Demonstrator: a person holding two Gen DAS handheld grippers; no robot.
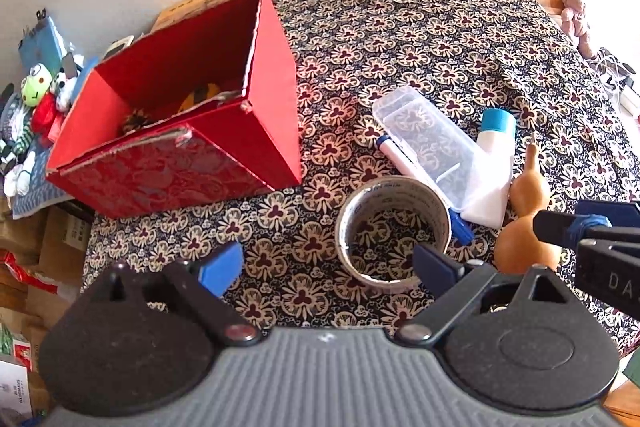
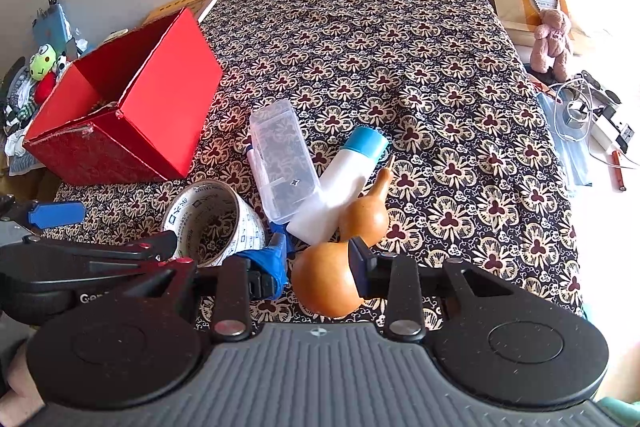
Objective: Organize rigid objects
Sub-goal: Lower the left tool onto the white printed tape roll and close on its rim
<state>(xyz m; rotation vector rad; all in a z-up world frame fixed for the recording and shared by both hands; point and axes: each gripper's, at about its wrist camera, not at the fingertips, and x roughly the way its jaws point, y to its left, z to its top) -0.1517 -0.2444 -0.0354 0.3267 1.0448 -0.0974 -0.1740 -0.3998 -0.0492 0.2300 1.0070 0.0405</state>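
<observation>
Right gripper (image 2: 320, 269) straddles the gourd (image 2: 328, 277), fingers close against its round base — contact unclear. Left gripper (image 1: 326, 265) gapes wide at the tape roll (image 1: 394, 229), one finger inside. Only the left view shows things inside the red box (image 1: 176, 107), left of the roll.

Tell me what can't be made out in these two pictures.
- Contents of the red cardboard box: left wrist view shows only dark and orange scraps behind its near wall; the right wrist view shows even less.
- Blue and white marker pen: mostly covered by the clear plastic case in both views.
- Print on the roll of packing tape: too small to read.
- Right gripper: straddles the tan gourd; contact unclear.
</observation>
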